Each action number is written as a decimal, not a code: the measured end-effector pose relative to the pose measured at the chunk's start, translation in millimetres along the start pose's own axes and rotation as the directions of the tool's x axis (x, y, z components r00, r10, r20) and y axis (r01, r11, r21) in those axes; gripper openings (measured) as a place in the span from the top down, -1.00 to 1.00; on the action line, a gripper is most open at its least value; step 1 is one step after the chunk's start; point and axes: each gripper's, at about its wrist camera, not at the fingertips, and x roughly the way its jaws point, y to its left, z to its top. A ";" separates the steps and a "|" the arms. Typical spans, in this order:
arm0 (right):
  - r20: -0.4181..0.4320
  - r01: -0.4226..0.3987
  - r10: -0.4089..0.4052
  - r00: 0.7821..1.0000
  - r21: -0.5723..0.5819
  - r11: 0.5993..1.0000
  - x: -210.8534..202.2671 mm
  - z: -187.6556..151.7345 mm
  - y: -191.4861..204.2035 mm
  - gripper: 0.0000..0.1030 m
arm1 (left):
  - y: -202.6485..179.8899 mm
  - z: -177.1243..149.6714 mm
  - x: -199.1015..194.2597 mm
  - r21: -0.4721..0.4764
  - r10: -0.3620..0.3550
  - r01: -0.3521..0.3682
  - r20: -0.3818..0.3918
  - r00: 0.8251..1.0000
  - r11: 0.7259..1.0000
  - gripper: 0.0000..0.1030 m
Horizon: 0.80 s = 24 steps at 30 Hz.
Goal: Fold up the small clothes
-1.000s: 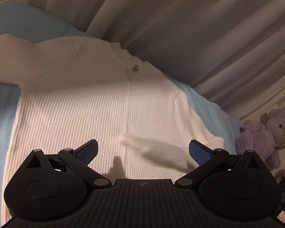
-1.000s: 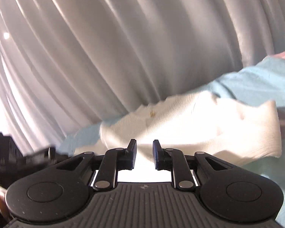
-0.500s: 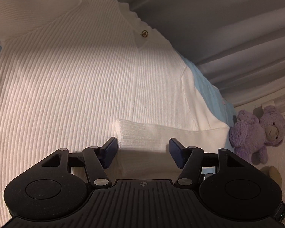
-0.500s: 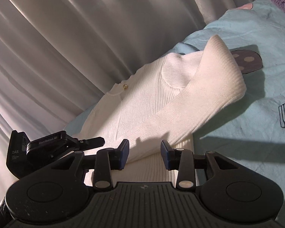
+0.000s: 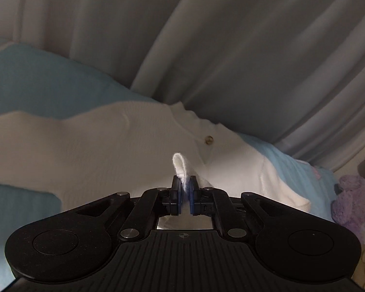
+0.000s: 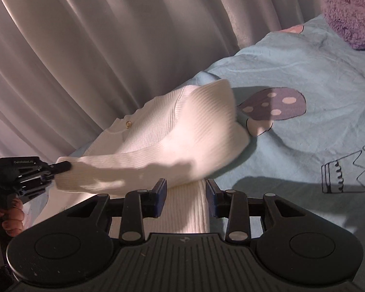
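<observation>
A white ribbed knit top [image 5: 104,146] with a small gold button [image 5: 209,140] lies on a light blue bedsheet [image 5: 36,85]. My left gripper [image 5: 185,189] is shut on the cuff of the top's sleeve [image 5: 180,164], which sticks up between its blue pads. In the right wrist view the left gripper [image 6: 60,166] holds that sleeve [image 6: 146,163] stretched across the top [image 6: 163,126]. My right gripper [image 6: 186,198] is open, its fingers on either side of the top's lower edge [image 6: 182,209], not closed on it.
Grey-white curtains [image 5: 231,48] hang right behind the bed. A purple plush bear [image 5: 352,199] sits at the right; it also shows in the right wrist view [image 6: 348,7]. The sheet [image 6: 304,133] has mushroom and crown prints to the right of the top.
My left gripper went from open over the top to shut on the sleeve cuff and lifted it. My right gripper opened, let the sleeve go, and drew back toward the top's lower edge.
</observation>
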 end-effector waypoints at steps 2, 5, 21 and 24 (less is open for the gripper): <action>-0.004 0.014 -0.014 1.000 0.005 1.000 6.1 7.1 -2.0 0.31 | 13.7 7.2 3.3 0.054 0.107 -0.109 0.026 0.994 0.993 0.85; -0.017 0.033 -0.032 0.999 0.008 0.999 18.7 17.1 -3.1 0.31 | 36.5 6.9 15.6 0.039 0.131 -0.130 -0.018 0.991 0.991 0.84; -0.003 0.148 -0.149 0.989 -0.144 0.979 82.0 72.3 19.4 -0.27 | 45.5 25.1 8.9 0.010 0.064 -0.067 0.163 0.984 0.998 0.85; -0.025 0.139 -0.146 0.989 -0.178 0.974 99.8 74.9 25.6 -0.27 | 43.2 32.4 13.8 0.046 0.114 -0.124 0.183 0.976 0.991 0.84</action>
